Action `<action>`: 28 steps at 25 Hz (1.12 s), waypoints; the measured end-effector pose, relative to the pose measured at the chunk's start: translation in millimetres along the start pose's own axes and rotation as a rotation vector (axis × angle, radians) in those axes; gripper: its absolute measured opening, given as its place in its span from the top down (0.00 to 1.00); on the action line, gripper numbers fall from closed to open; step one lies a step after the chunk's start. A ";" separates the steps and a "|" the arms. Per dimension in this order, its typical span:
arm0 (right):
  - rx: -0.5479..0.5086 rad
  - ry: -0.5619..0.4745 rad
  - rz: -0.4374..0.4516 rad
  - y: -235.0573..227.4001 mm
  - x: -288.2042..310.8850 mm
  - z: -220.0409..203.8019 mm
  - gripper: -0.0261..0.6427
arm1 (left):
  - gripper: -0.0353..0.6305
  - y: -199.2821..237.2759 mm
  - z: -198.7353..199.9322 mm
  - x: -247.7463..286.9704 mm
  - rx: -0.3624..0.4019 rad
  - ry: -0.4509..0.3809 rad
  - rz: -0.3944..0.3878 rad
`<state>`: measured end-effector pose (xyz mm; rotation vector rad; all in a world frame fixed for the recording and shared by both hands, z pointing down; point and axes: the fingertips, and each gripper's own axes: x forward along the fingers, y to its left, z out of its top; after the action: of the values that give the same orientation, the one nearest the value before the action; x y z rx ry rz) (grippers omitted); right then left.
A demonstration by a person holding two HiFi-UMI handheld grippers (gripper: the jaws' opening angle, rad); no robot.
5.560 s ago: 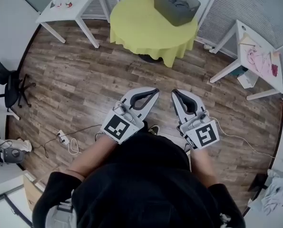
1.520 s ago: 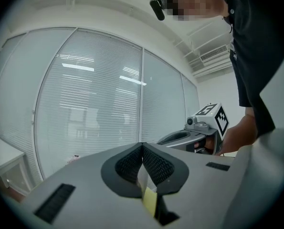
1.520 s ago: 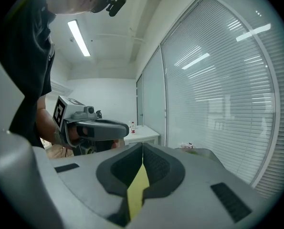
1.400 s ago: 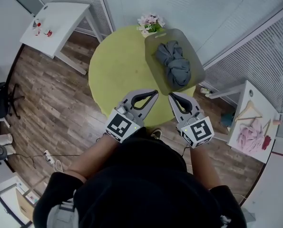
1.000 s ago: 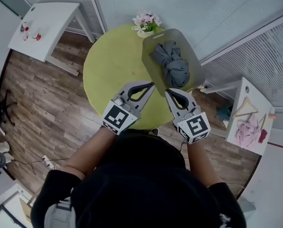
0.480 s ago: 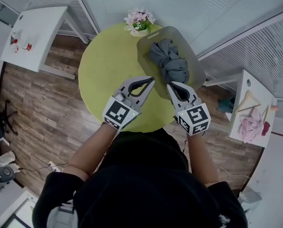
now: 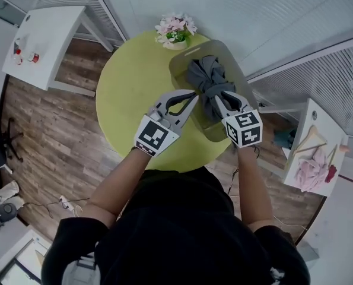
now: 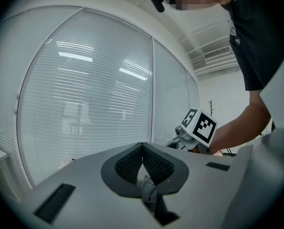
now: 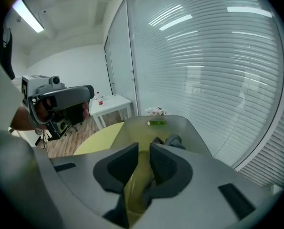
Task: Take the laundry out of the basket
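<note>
Nothing is out yet: the laundry (image 7: 210, 79) lies in the basket (image 7: 177, 70), the right gripper (image 7: 218, 100) opening empty near it, the left gripper (image 7: 192, 95) closed on nothing.

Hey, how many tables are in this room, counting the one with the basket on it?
3. The round yellow-green table under the basket, the left white table near the head view's top corner, and the right white table carrying pink clothes. Others may be hidden.
</note>
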<state>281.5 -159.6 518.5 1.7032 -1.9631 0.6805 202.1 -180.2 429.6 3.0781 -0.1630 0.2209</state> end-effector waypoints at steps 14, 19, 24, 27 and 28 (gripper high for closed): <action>-0.041 0.278 0.042 -44.5 88.6 -53.9 0.54 | 0.93 32.2 -2.6 84.8 0.100 -0.014 -0.048; -0.057 0.329 0.043 -56.8 113.6 -64.6 0.50 | 0.93 42.1 -11.1 98.5 0.110 -0.006 -0.038; -0.062 0.415 0.030 -73.4 137.5 -86.5 0.45 | 0.93 51.3 -23.0 108.6 0.096 0.018 -0.028; -0.060 0.468 0.033 -81.8 150.8 -99.2 0.43 | 0.93 56.1 -26.3 113.1 0.092 0.027 -0.023; -0.056 0.479 0.038 -83.1 154.9 -103.8 0.43 | 0.93 56.9 -27.8 114.0 0.088 0.030 -0.021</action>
<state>344.5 -222.8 702.1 1.3190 -1.6590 0.9377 304.2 -246.6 476.1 3.1596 -0.1226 0.2809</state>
